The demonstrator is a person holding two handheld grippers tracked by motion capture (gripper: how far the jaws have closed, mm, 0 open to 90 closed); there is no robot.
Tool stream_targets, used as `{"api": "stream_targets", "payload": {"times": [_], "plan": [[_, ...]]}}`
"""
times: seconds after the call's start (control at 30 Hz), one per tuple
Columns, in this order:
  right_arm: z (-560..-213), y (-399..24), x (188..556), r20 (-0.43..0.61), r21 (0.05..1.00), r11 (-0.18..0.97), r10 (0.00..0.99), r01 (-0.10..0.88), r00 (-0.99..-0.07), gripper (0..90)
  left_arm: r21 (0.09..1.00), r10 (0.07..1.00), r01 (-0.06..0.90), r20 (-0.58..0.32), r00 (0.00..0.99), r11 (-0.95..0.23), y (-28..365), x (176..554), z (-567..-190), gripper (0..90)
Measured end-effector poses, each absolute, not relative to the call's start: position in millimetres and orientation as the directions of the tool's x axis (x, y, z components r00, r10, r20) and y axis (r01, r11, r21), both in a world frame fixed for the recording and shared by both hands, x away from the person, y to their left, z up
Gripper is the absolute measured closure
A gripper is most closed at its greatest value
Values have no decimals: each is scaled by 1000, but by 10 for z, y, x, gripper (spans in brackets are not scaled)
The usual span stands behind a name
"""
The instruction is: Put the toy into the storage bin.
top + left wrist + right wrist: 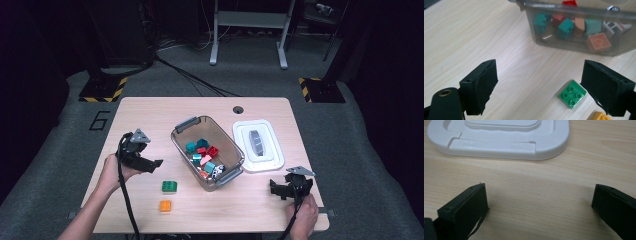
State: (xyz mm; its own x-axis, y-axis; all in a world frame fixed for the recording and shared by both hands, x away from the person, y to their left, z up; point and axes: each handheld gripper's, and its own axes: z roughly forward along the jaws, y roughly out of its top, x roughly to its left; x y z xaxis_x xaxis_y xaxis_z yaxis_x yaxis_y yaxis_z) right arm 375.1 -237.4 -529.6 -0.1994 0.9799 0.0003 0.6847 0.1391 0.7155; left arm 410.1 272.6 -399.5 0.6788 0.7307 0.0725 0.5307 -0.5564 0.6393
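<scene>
A clear plastic bin (226, 141) (574, 47) in the middle of the table holds several coloured bricks. A green brick (169, 186) (572, 94) and an orange brick (165, 205) (599, 116) lie on the table in front of the bin's left end. My left gripper (159, 163) (539, 87) hovers left of the bin with its jaws wide apart and nothing between them; the green brick lies just inside its right jaw's line. My right gripper (273, 188) (539, 207) rests open near the front right corner, empty, facing the white lid (258, 145) (499, 142).
The white lid lies flat to the right of the bin. A round cable hole (238, 109) sits near the table's far edge. Bare wood (140, 115) spreads along the far left of the tabletop.
</scene>
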Motion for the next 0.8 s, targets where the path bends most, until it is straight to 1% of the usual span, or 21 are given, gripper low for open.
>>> {"api": "stream_targets", "payload": {"times": [0.1, 0.17, 0.23, 0.3, 0.47, 0.57, 0.7, 0.77, 0.8], "plan": [[-5296, -2374, 3751, 1, 715, 138, 980, 685, -199, 0, 618, 731, 553, 53, 680, -559, 2711, 4094, -4159, 134], [-5296, -2374, 3751, 0, 716, 139, 980, 684, -200, 0, 604, 725, 555, 57, 686, -572, 2680, 4080, -4278, 133], [-5296, -2375, 3752, 0, 716, 140, 980, 684, -200, 0, 587, 713, 564, 33, 700, -581, 2642, 4060, -4394, 126], [-5296, -2374, 3751, 0, 715, 139, 980, 685, -199, 0, 567, 700, 558, 47, 712, -606, 2585, 4035, -4524, 117], [-5296, -2374, 3751, 1, 716, 139, 980, 685, -199, 0, 539, 684, 562, 37, 729, -627, 2496, 3976, -4767, 94], [-5296, -2375, 3752, 0, 716, 140, 980, 684, -200, 0, 529, 678, 560, 42, 734, -638, 2477, 3966, -4837, 86], [-5296, -2374, 3752, 0, 716, 139, 980, 684, -199, 0, 539, 661, 551, 15, 750, -637, 2430, 3962, -4904, 78], [-5296, -2373, 3750, 1, 715, 138, 980, 685, -198, 0, 539, 655, 543, 22, 755, -644, 2397, 3954, -4937, 94], [-5296, -2373, 3751, 1, 716, 139, 980, 685, -199, 0, 538, 638, 525, 33, 769, -660, 2385, 3950, -4947, 112]]}}
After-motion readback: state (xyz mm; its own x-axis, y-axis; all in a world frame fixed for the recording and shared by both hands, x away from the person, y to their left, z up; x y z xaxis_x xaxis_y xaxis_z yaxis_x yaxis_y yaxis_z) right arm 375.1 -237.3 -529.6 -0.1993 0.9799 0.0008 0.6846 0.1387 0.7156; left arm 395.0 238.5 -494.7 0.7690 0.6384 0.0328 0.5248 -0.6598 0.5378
